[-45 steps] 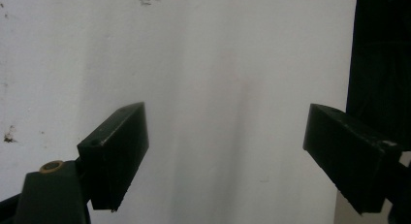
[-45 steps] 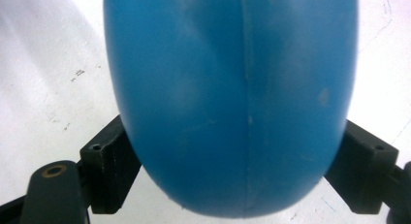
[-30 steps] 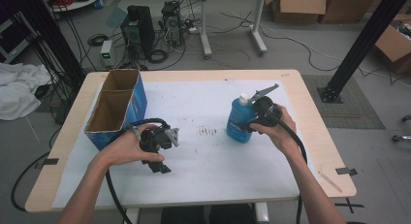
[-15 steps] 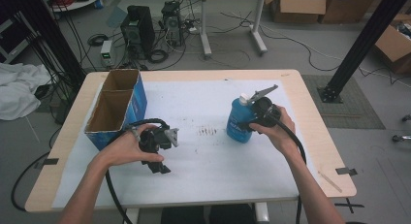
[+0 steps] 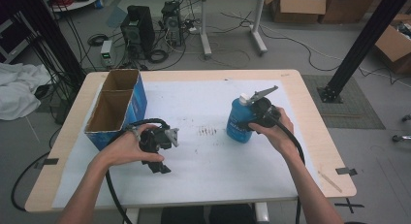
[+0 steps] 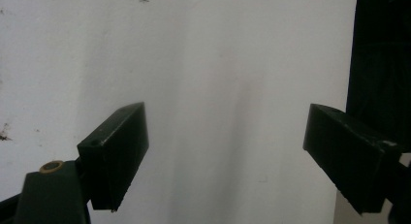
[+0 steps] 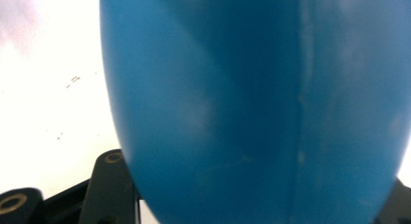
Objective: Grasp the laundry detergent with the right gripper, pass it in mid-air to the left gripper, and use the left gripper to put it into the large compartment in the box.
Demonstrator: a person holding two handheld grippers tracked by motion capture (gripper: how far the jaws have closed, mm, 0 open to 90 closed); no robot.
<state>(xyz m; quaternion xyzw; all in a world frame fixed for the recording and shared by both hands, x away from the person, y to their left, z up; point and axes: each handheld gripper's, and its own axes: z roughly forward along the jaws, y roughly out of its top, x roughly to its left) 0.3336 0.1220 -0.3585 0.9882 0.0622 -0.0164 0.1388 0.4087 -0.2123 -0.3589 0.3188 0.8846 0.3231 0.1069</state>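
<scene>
Two grippers on the table. Right gripper comes in level from 3 o'clock, hand wrapped round its body; jaws have just been closing and now clamp the blue bottle, which stands upright right of centre, white cap up. Left gripper sits low at 7 o'clock, pointing down at the white sheet, jaws wide apart, nothing between them. Open blue box at 10 o'clock, just beyond the left hand. Small dark marks between the grippers.
</scene>
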